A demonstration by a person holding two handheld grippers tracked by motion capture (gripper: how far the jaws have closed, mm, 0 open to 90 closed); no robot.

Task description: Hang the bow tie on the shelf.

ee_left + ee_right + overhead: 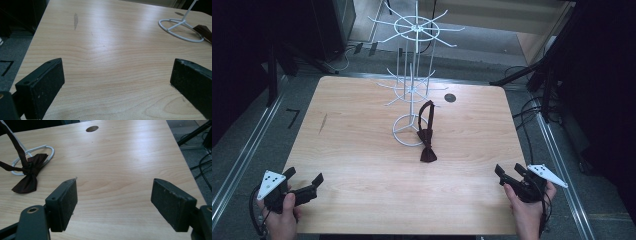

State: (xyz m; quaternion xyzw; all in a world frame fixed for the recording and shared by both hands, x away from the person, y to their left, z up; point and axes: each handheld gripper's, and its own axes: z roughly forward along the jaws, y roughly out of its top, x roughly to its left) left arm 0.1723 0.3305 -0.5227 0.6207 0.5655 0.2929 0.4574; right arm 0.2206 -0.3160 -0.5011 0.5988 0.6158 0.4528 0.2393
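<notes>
A white wire display rack (414, 80) stands at the back middle of the wooden table, on a ring base (408, 131). A dark maroon bow tie (427, 148) hangs by its strap from a low arm of the rack, its bow resting on the table beside the ring base (32, 155); the bow tie (29, 173) lies left in the right gripper view. My left gripper (303, 180) is open near the front left corner, nothing between its jaws. My right gripper (508, 172) is open near the front right edge, also empty. The ring base (180, 31) shows at the upper right in the left gripper view.
A round dark hole (450, 97) sits in the table (362, 165) behind the rack, also seen as the hole (92, 128). Black stands and cables (532, 107) crowd the floor to the right. A dark smudge (75, 19) marks the wood at the left.
</notes>
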